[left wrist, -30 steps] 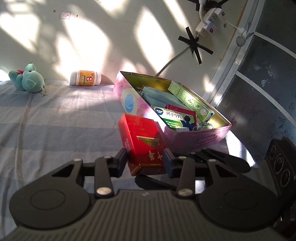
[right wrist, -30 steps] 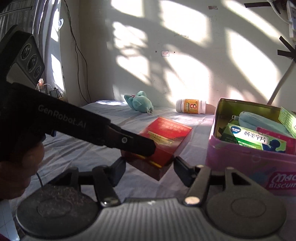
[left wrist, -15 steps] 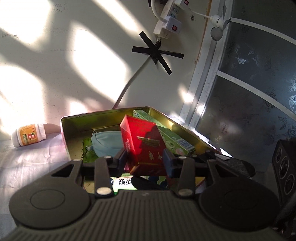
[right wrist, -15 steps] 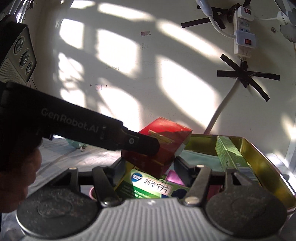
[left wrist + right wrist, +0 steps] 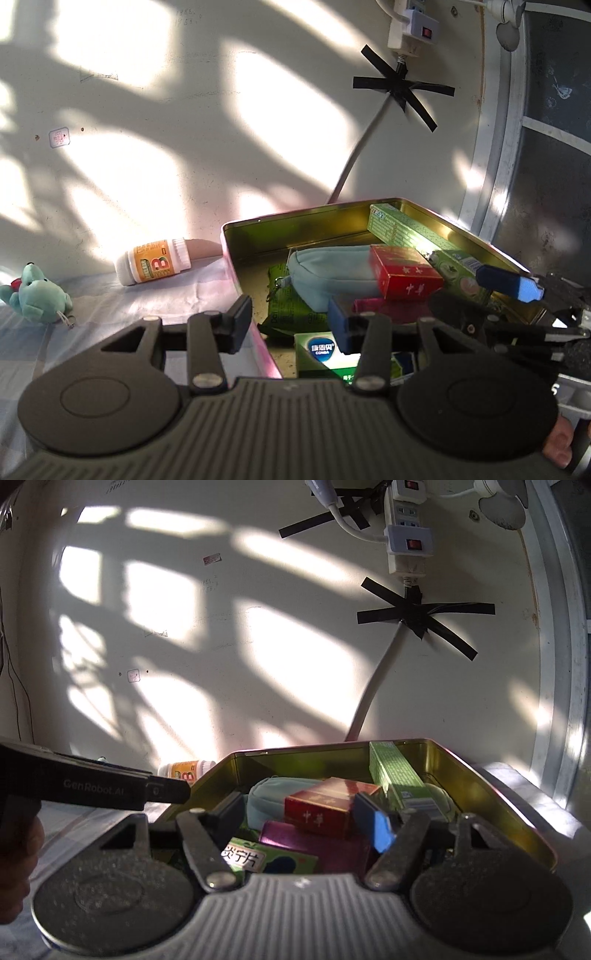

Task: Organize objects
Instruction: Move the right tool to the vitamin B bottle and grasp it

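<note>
jaws opening, both grippers tilted over tin point(image 5: 325, 216).

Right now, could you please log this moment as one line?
red box: lying in tin | left tongs: opening, empty | right tongs: opening, empty | bottle: outside tin

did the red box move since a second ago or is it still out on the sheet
Yes. The red box now lies inside the tin on the blue pouch, released; earlier it stood on the sheet outside the tin's near wall, pinched by the left gripper.
</note>
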`<state>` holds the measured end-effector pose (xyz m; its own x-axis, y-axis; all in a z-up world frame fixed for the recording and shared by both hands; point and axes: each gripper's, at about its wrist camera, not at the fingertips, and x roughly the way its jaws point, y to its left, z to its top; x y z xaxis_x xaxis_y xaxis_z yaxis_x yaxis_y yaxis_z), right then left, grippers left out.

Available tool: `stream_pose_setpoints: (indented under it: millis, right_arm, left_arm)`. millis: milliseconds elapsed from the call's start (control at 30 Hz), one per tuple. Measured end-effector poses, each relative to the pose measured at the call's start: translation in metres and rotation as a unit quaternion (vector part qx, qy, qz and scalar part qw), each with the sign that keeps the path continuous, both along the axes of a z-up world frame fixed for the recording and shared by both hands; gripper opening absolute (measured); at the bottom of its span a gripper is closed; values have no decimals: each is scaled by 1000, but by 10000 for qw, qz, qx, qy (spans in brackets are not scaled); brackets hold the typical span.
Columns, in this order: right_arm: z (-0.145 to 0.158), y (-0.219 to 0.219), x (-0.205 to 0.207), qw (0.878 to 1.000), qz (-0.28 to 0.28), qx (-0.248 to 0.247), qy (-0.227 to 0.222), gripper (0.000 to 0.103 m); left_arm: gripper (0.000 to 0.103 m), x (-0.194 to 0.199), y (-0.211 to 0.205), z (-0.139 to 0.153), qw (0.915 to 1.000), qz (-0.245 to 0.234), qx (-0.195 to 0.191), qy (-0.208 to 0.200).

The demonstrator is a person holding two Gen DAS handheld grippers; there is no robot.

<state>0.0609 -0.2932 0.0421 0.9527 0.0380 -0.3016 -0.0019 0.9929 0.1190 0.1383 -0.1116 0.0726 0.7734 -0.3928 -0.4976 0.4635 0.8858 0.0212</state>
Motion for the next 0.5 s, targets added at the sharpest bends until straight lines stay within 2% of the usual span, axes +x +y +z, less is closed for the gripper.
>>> stream_pose_setpoints:
  millis: [200, 500]
  right_arm:
    - [11, 23, -27, 9995, 203, 195, -137, 67]
    - [23, 80, -22, 9972, 744, 50, -47, 67]
  left_arm:
    - [48, -18, 33, -10, 9991, 302, 282, -36]
    - [52, -20, 101, -22, 9930, 1078, 460, -165]
